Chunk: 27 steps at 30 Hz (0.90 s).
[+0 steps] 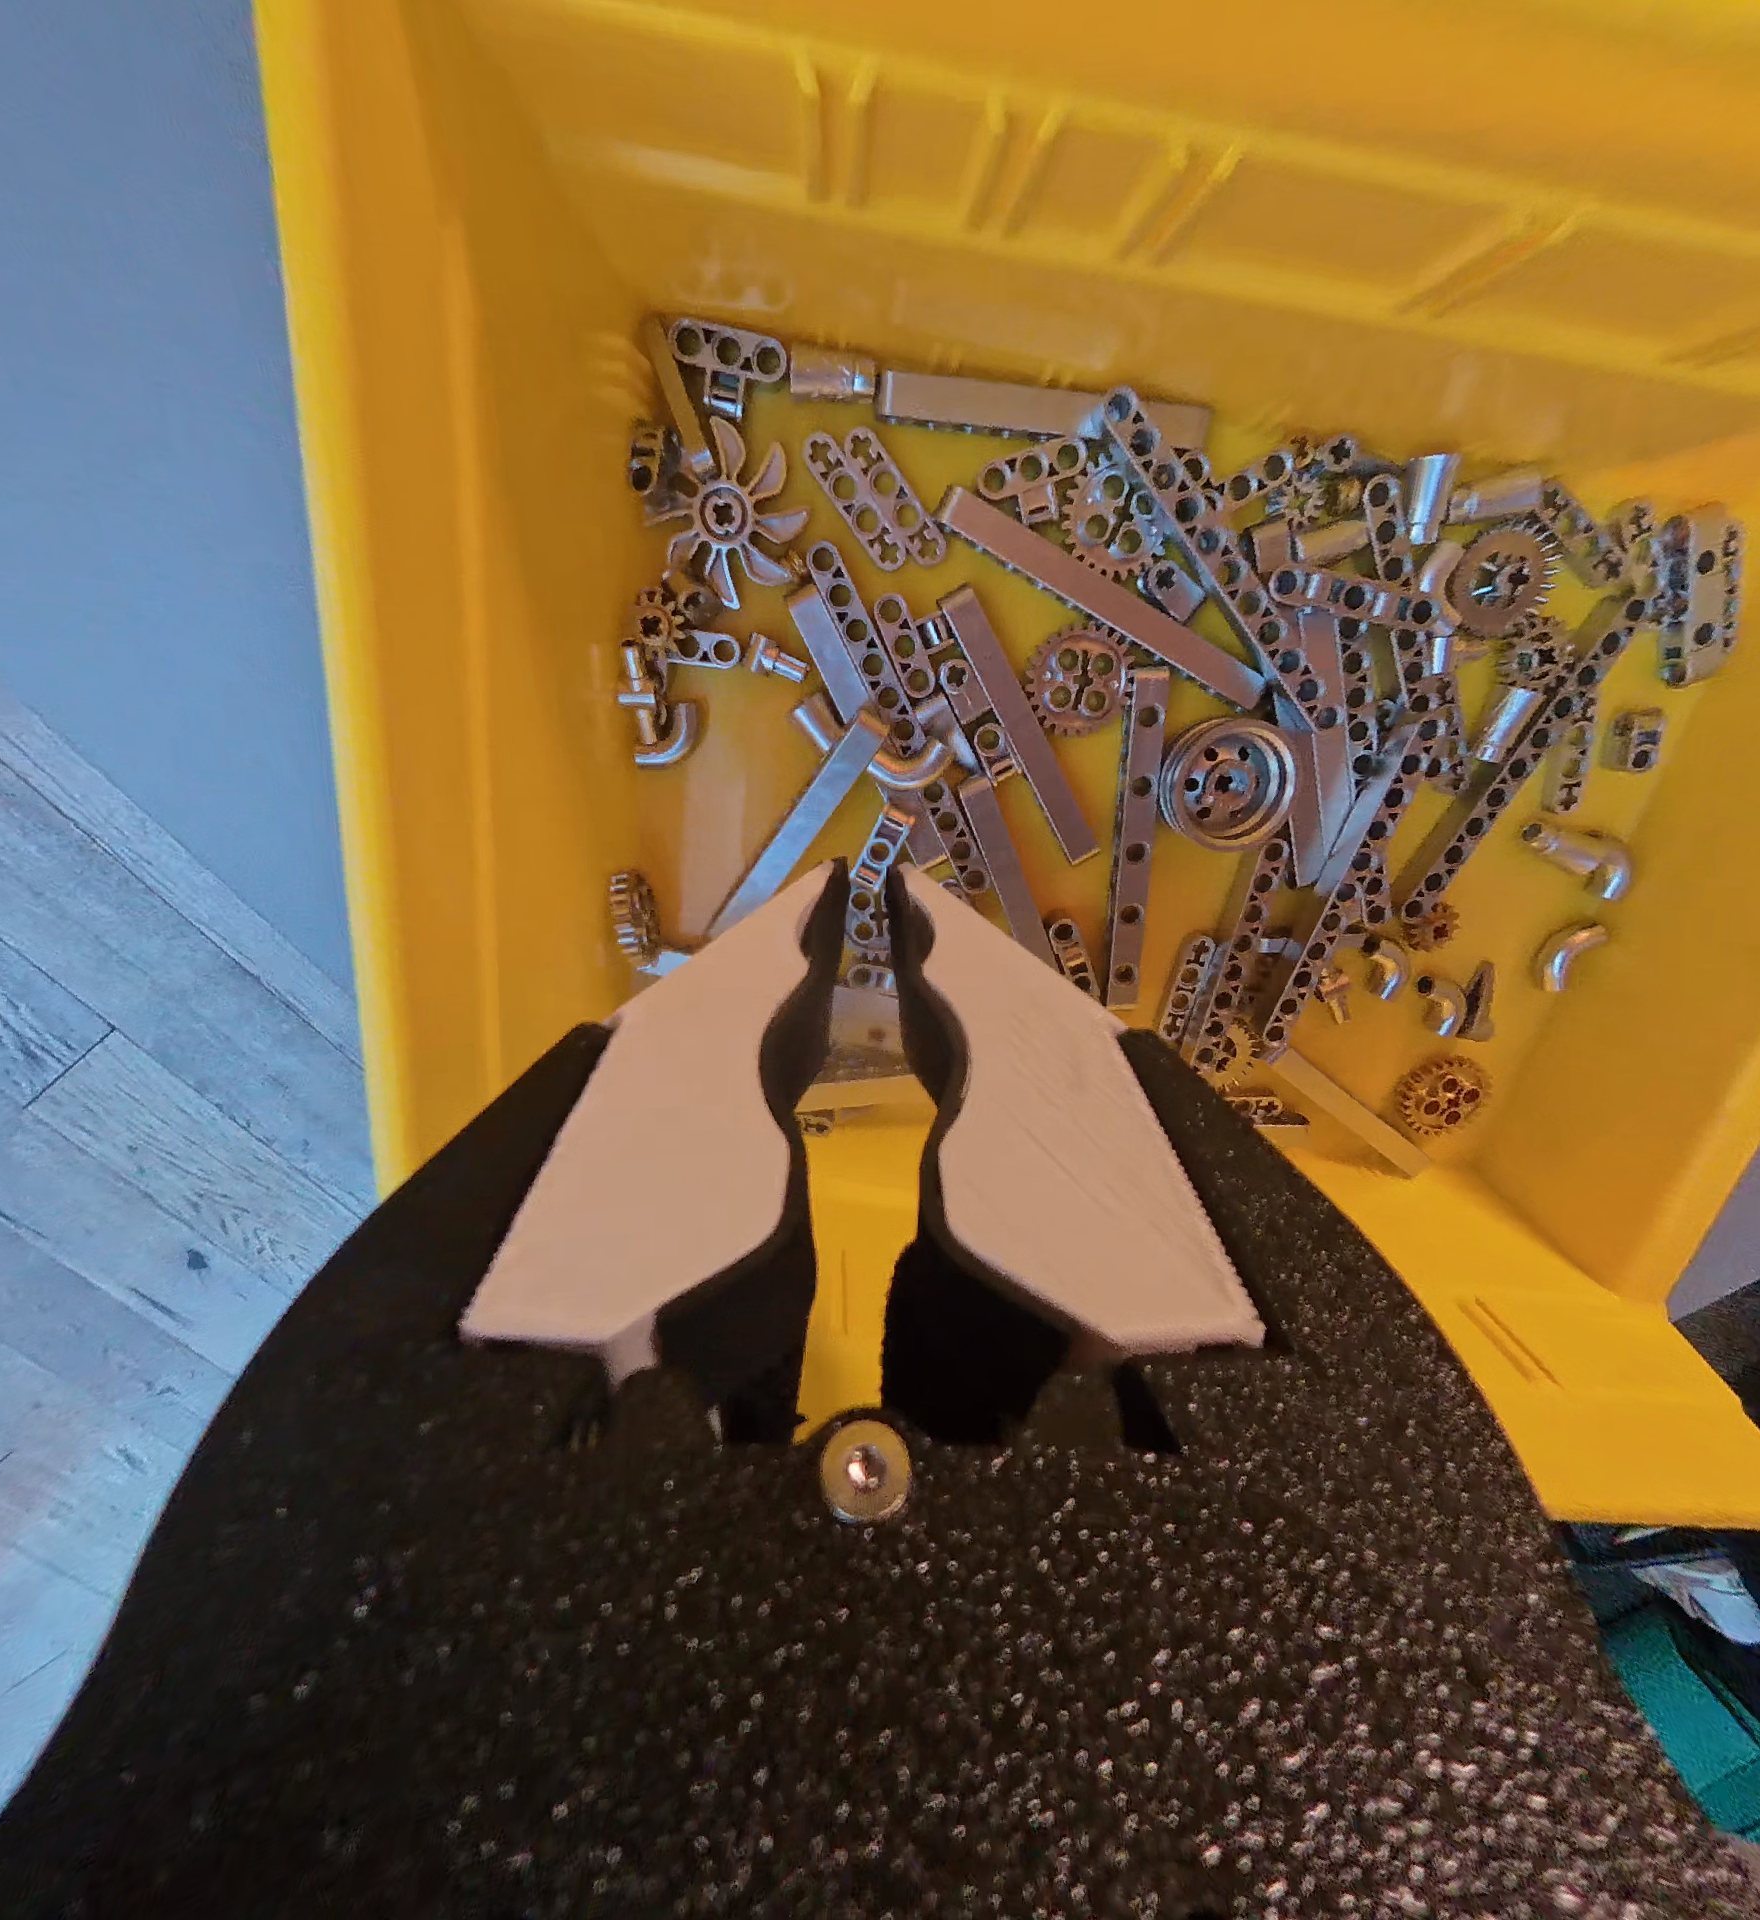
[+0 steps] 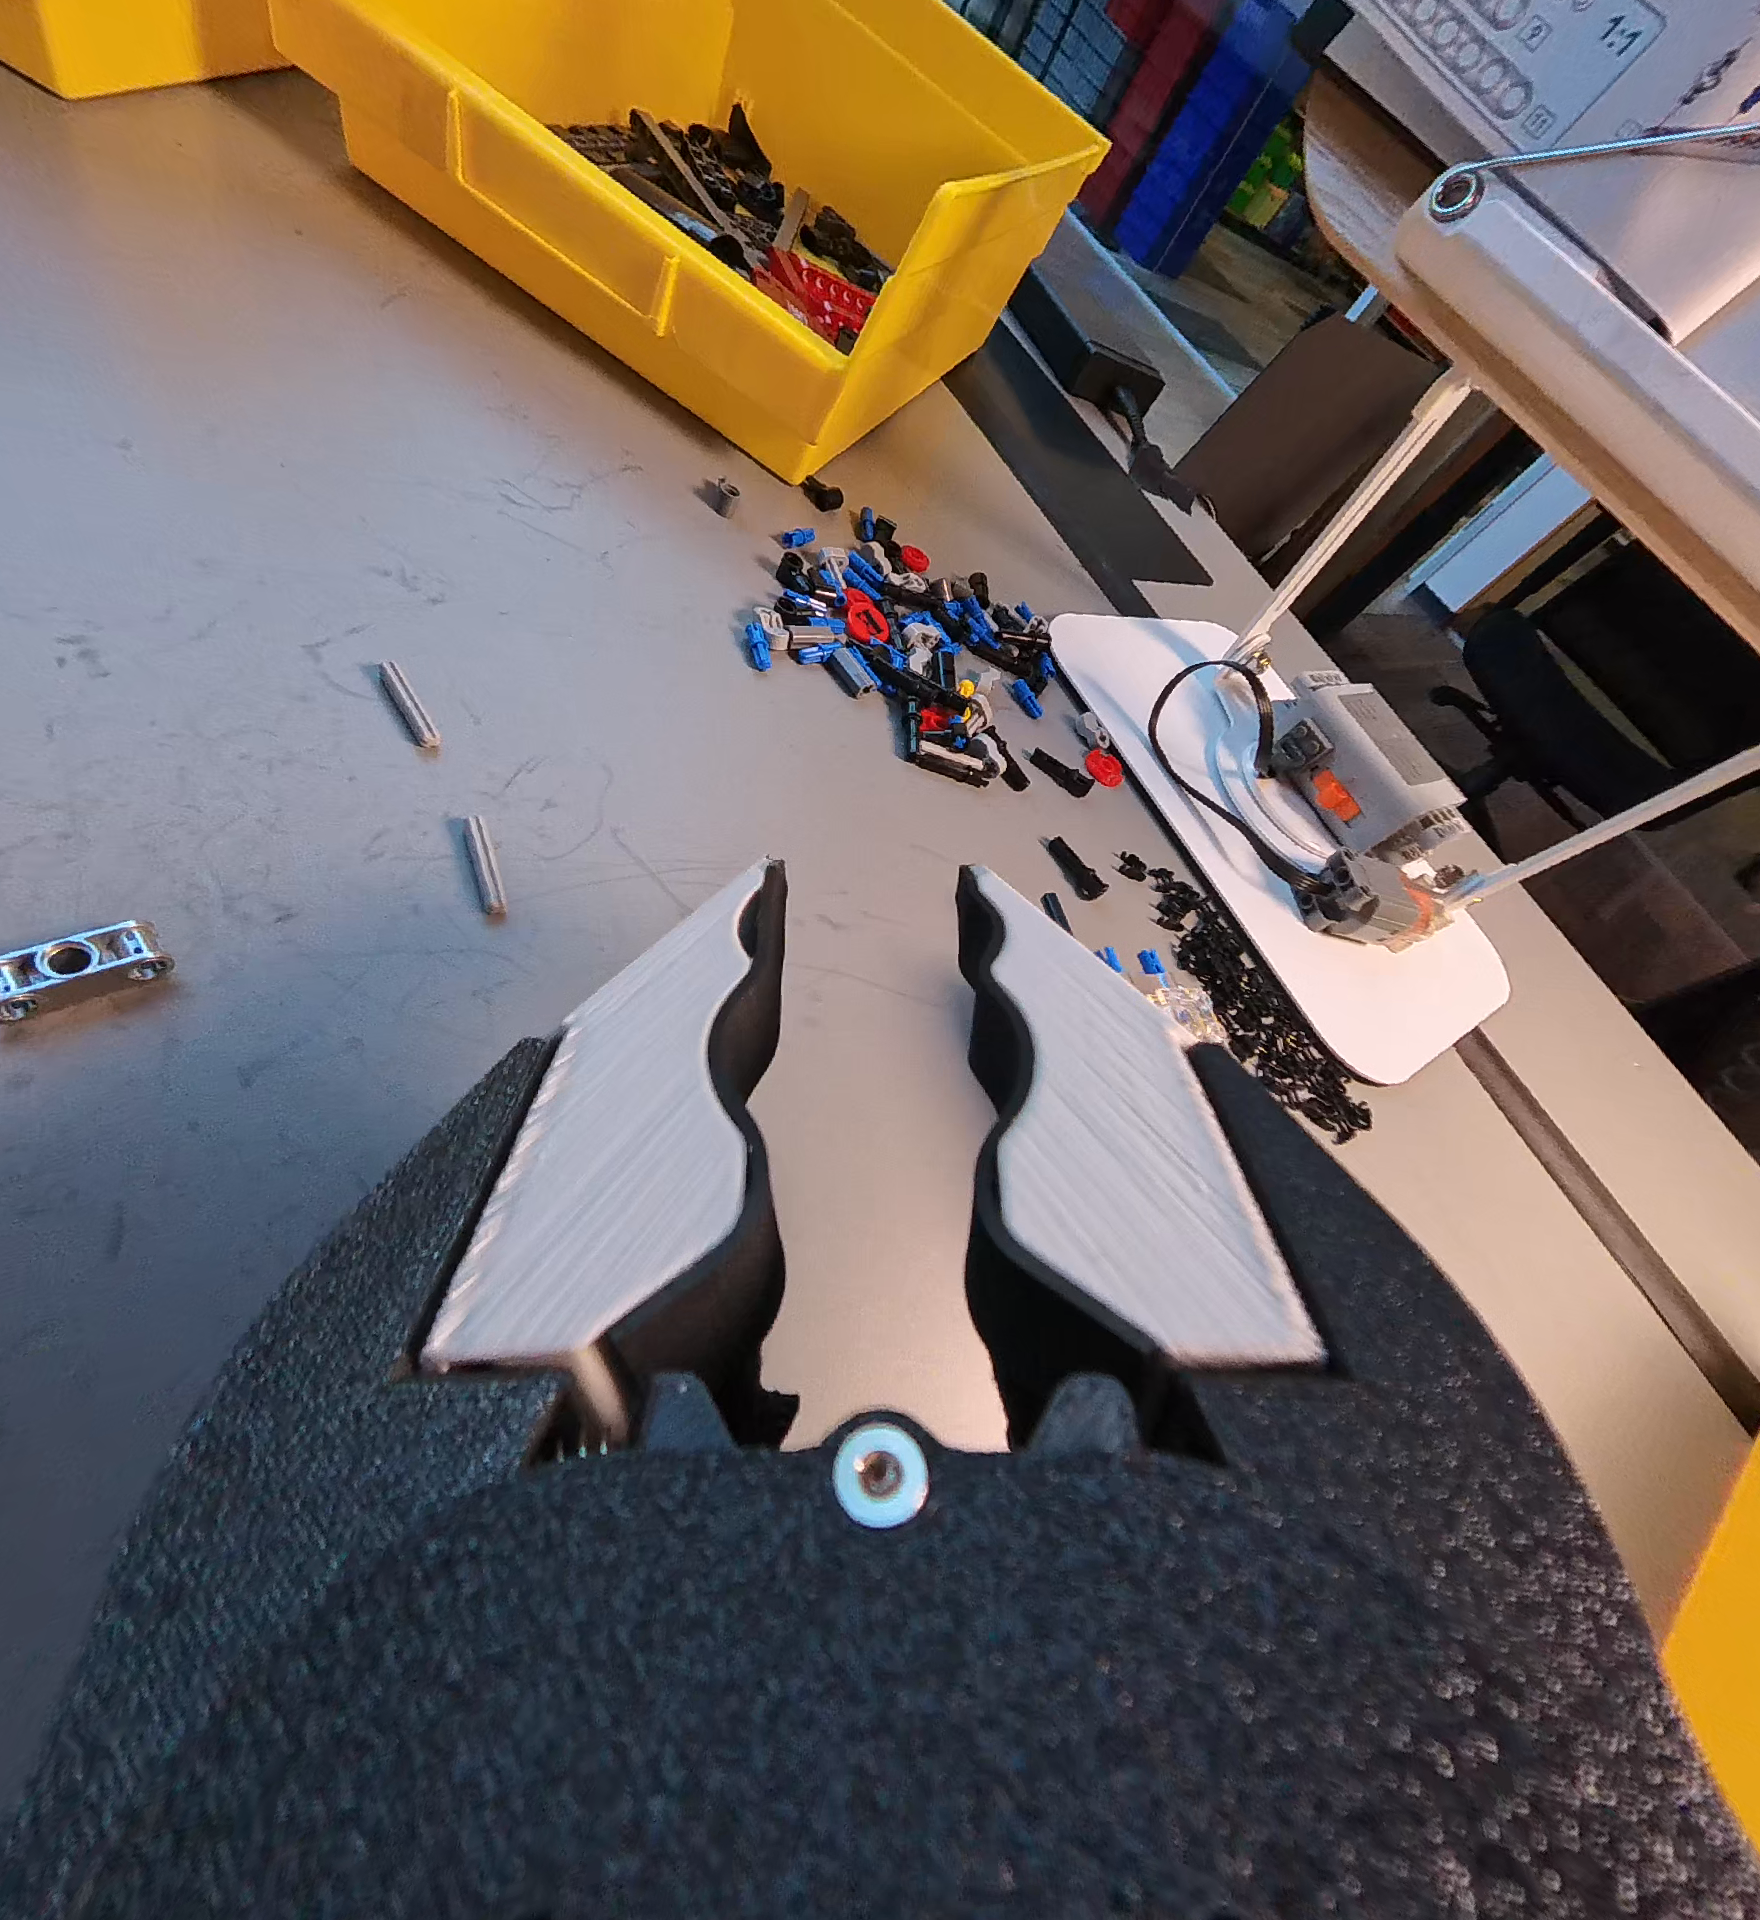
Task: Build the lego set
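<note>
The left gripper (image 1: pixel 863 881) reaches into a yellow bin (image 1: pixel 419 644), jaws nearly closed around a silver perforated beam (image 1: pixel 871 883) among the silver parts; whether it grips, I cannot tell. The right gripper (image 2: pixel 871 878) hovers wide open and empty above the grey table (image 2: pixel 232 468). At ten o'clock lies a silver connector (image 2: pixel 69 968); at one o'clock, small mixed pieces (image 2: pixel 907 655); beyond, another yellow bin (image 2: pixel 751 364).
</note>
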Available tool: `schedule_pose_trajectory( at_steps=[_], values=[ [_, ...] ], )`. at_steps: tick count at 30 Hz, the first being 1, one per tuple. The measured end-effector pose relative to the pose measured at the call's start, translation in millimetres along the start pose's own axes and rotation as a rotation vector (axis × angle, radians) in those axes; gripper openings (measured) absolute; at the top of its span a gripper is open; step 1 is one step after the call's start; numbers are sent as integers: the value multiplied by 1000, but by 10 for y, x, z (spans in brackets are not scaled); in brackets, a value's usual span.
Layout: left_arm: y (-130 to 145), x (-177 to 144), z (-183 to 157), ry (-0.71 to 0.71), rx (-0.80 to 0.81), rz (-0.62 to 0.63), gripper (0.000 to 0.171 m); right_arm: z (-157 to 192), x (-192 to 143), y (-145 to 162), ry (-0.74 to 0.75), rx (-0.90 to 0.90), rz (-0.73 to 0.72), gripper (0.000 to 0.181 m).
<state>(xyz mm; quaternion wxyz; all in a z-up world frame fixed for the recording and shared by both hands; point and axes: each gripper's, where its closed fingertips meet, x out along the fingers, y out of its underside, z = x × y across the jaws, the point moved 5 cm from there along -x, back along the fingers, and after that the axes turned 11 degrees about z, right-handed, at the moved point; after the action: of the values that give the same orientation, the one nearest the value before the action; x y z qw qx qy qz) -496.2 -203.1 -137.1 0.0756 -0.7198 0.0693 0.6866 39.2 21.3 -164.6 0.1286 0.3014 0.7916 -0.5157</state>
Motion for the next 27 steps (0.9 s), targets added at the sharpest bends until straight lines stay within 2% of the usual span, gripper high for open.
schedule_pose_trajectory(
  at_steps=[6,10,14,23,27],
  values=[
    [17,47,-38,-7,11,16,7,54,40,-40,4,2,-7,31],
    [52,255,-38,-54,42,112,13,98,101,-68,1,-1,-4,31],
    [45,354,6,-51,35,150,14,128,154,-110,2,-1,-3,31],
    [-4,393,88,-59,42,157,17,128,178,-127,1,1,0,31],
    [27,344,51,-49,50,167,12,88,132,-108,2,9,-10,31]
  ],
)
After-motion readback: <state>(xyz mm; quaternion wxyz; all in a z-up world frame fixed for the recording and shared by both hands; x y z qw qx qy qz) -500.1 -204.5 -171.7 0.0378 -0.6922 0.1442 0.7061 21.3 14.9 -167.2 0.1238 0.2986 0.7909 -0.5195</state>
